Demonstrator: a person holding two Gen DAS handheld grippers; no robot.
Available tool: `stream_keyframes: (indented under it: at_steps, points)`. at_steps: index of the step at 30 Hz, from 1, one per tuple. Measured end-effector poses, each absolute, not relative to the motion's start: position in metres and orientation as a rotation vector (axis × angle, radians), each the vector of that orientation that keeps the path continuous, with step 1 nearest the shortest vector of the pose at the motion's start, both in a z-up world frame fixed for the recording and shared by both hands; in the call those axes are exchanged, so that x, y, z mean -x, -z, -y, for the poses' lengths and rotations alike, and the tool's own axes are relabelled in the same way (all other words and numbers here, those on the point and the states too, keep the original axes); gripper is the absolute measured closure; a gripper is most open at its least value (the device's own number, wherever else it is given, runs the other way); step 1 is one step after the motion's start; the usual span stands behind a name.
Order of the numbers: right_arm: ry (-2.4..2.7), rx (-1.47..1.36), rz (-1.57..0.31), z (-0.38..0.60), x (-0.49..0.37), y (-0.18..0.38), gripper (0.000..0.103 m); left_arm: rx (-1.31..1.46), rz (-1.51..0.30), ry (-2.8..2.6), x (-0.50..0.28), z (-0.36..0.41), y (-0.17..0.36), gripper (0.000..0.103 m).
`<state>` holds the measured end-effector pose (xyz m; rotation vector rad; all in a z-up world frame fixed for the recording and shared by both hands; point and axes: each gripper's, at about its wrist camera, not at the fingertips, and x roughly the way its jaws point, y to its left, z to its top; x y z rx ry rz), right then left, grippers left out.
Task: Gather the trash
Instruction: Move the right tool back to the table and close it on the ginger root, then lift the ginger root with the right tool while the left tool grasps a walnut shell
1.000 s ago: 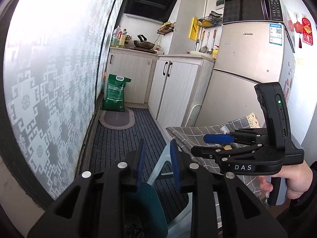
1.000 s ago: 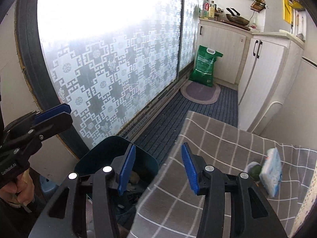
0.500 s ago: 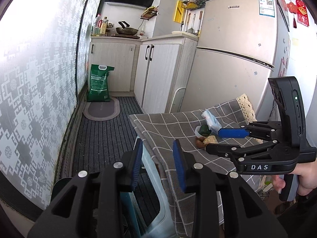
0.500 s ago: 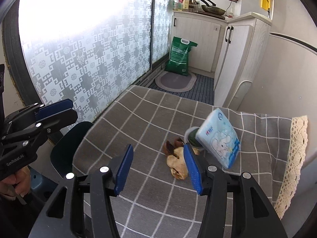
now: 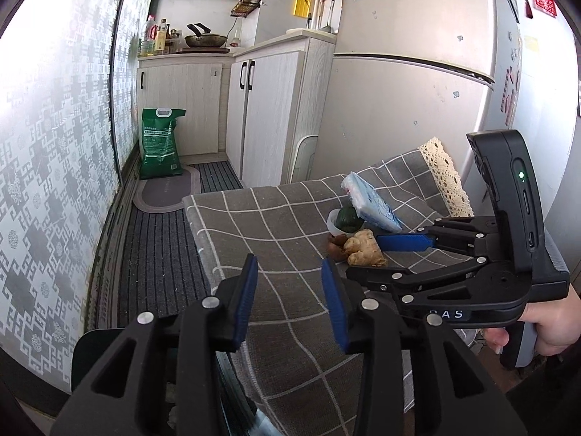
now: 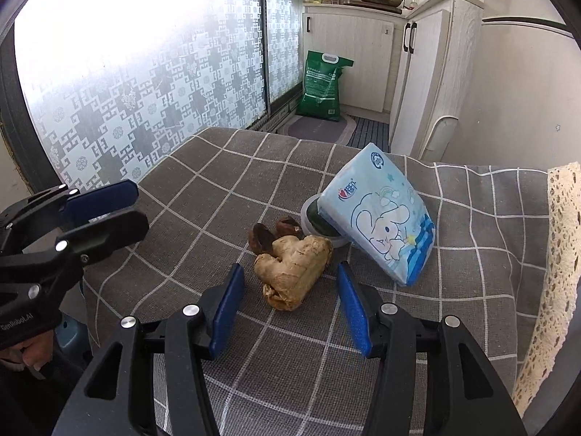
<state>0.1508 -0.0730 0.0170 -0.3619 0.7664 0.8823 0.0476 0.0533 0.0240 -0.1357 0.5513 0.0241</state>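
A knobbly ginger root (image 6: 294,269) lies on the grey checked tablecloth (image 6: 225,181), with brown scraps (image 6: 268,234) just behind it. My right gripper (image 6: 290,301) is open; its blue pads stand either side of the ginger's near end without touching it. Beyond, a blue tissue pack (image 6: 381,214) leans on a small white cup (image 6: 308,218) holding something green (image 5: 346,218). My left gripper (image 5: 290,290) hovers over the cloth's near edge, its jaws opening with nothing between them. From the left wrist view, the right gripper (image 5: 365,259) sits at the ginger (image 5: 365,249).
A dark teal bin (image 5: 109,345) stands on the floor below the table's near left corner. Past the table are a striped floor mat (image 5: 163,247), a green sack (image 5: 159,143), white cabinets (image 5: 268,116) and a fridge (image 5: 406,116). A frosted patterned window runs along the left.
Both grippers have swung away from the bin and out over the table. The right one has come down close to the ginger. The left jaws stand wider than before.
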Motion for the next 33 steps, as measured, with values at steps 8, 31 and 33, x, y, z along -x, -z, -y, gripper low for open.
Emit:
stream_keyframes:
  at_steps: [8,31,33]
  points:
    - [-0.916,0.366,-0.761,0.071,-0.155,-0.019,0.061,0.095,-0.594,0.004,-0.061,-0.040,-0.015,0.059]
    - [-0.921,0.168,-0.723,0.159,-0.171,-0.061,0.061,-0.058,-0.686,-0.044,-0.105,0.000,0.000,0.063]
    - [-0.924,0.161,-0.723,0.162,-0.171,-0.061,0.061,-0.058,-0.703,-0.040,-0.110,0.000,0.000,0.064]
